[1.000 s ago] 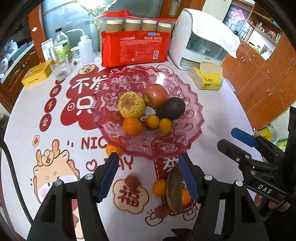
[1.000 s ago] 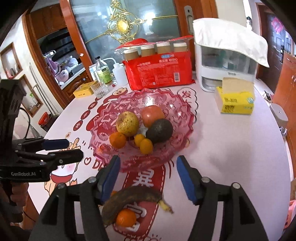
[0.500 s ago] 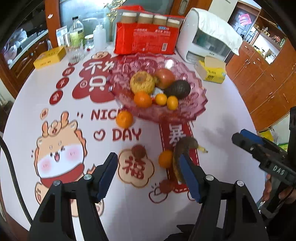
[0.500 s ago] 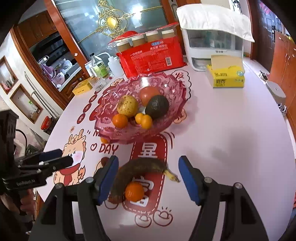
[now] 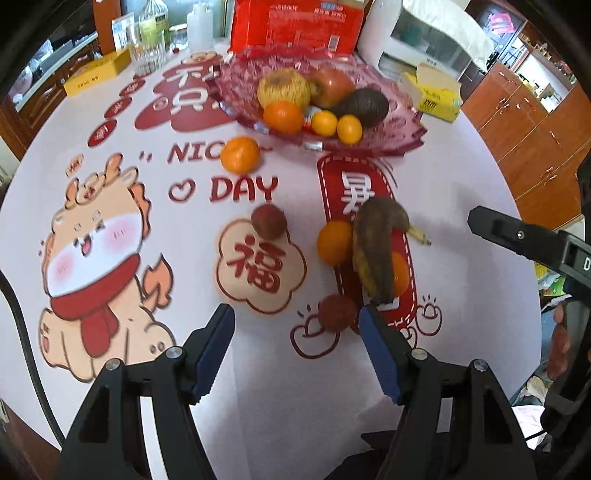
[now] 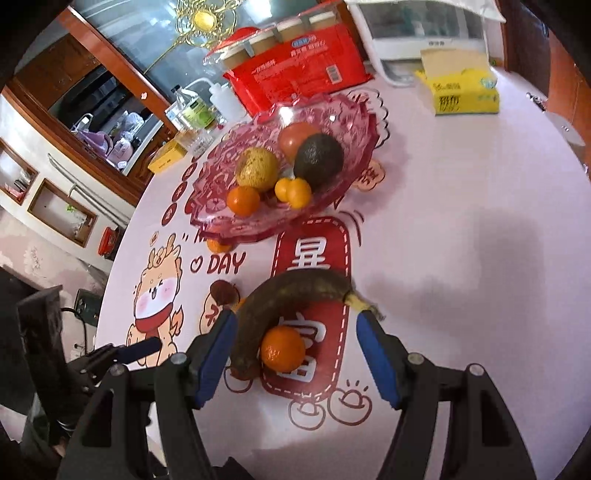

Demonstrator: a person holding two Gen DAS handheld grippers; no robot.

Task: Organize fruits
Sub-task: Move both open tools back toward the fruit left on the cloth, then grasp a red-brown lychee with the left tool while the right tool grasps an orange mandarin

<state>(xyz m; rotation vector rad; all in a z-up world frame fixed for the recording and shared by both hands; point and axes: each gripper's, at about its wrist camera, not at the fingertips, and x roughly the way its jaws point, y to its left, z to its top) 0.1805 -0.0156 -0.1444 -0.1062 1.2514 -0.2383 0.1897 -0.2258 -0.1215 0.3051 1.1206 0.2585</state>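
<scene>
A pink glass bowl (image 5: 391, 142) (image 6: 332, 192) holds a yellow fruit, a red apple, an avocado (image 6: 318, 159) and small oranges. Loose on the tablecloth lie a blackened banana (image 5: 376, 243) (image 6: 280, 291), a mandarin (image 6: 282, 349) tucked in its curve, another mandarin (image 5: 334, 242), a third mandarin (image 5: 240, 155) near the bowl, and two small brown-red fruits (image 5: 269, 220) (image 5: 336, 312). My left gripper (image 5: 295, 312) hangs open above the cloth, its right fingertip beside the nearer brown-red fruit. My right gripper (image 6: 295, 319) is open, straddling the banana and mandarin without pressing them.
At the back stand a red pack of cups (image 5: 295, 26), a white appliance (image 6: 424, 37), a yellow tissue box (image 6: 465, 88), bottles and a glass (image 5: 147, 55). The round table's edge runs close at the bottom and right of both views.
Both grippers have sunk and come back from the bowl toward the loose fruit. The banana and mandarin now sit between the right gripper's fingers. The jaws stay apart.
</scene>
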